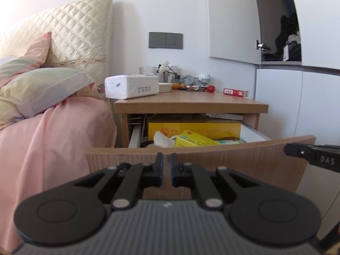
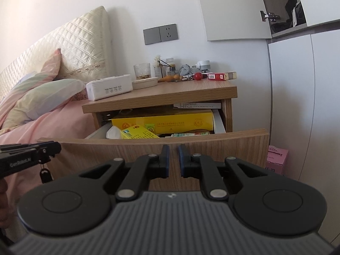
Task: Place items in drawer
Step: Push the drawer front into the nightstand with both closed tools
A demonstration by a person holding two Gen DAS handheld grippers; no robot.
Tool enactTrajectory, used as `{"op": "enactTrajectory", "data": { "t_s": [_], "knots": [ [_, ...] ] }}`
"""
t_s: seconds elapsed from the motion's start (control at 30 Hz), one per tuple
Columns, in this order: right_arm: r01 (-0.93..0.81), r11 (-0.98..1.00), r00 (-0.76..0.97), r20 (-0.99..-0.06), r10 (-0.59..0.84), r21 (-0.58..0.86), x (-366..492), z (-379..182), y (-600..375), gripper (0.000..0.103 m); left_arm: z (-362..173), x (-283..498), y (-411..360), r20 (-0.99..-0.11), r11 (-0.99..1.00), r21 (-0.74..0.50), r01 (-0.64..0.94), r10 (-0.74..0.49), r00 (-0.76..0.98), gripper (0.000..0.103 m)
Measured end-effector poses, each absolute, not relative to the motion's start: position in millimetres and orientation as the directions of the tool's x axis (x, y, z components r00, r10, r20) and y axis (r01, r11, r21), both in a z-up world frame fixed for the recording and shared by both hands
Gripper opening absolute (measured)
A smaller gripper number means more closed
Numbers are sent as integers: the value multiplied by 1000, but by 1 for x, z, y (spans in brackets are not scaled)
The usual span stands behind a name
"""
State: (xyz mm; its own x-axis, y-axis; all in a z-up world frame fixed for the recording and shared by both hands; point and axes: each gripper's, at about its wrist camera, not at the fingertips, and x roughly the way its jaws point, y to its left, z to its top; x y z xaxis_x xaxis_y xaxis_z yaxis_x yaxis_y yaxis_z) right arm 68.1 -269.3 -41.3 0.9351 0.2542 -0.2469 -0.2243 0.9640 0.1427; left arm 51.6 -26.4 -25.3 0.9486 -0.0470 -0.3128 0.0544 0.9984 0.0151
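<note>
Black fingers with blue pads, nearly together, nothing between them: that's the left gripper point(image 1: 166, 159), a thin slit of gap, hanging in front of the drawer point(image 1: 233, 159); the right gripper point(image 2: 173, 151) is much the same, a slightly wider slit, empty too, facing the same wood-grain front; each one pokes into the other's view at the edge, mostly cut off by the frame. The drawer is pulled out of the nightstand point(image 1: 191, 103), already crowded; a long yellow box point(image 2: 163, 121) lies along the back, a smaller yellow carton point(image 2: 139, 133) tilts in front of it, white tissue point(image 1: 162, 140) beside that; the drawer front hides whatever lies lower. On top, a white tissue pack point(image 1: 131, 86) at the bed side, a red pack point(image 1: 235, 92) near the far corner, a red ball point(image 1: 211, 88) just beside it; the clutter behind is too small to make out. The bed point(image 1: 53, 138), pink sheet, runs off the left; a pink box point(image 2: 277, 159) on the floor is half hidden by the drawer.
</note>
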Motion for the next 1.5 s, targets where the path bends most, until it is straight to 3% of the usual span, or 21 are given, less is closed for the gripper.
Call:
{"op": "enactTrajectory", "data": {
  "t_s": [1.5],
  "knots": [
    [-234, 966, 921, -295, 257, 109, 124, -37, -253, 12, -36, 111, -37, -323, 995, 95, 41, -9, 947, 5]
  ]
}}
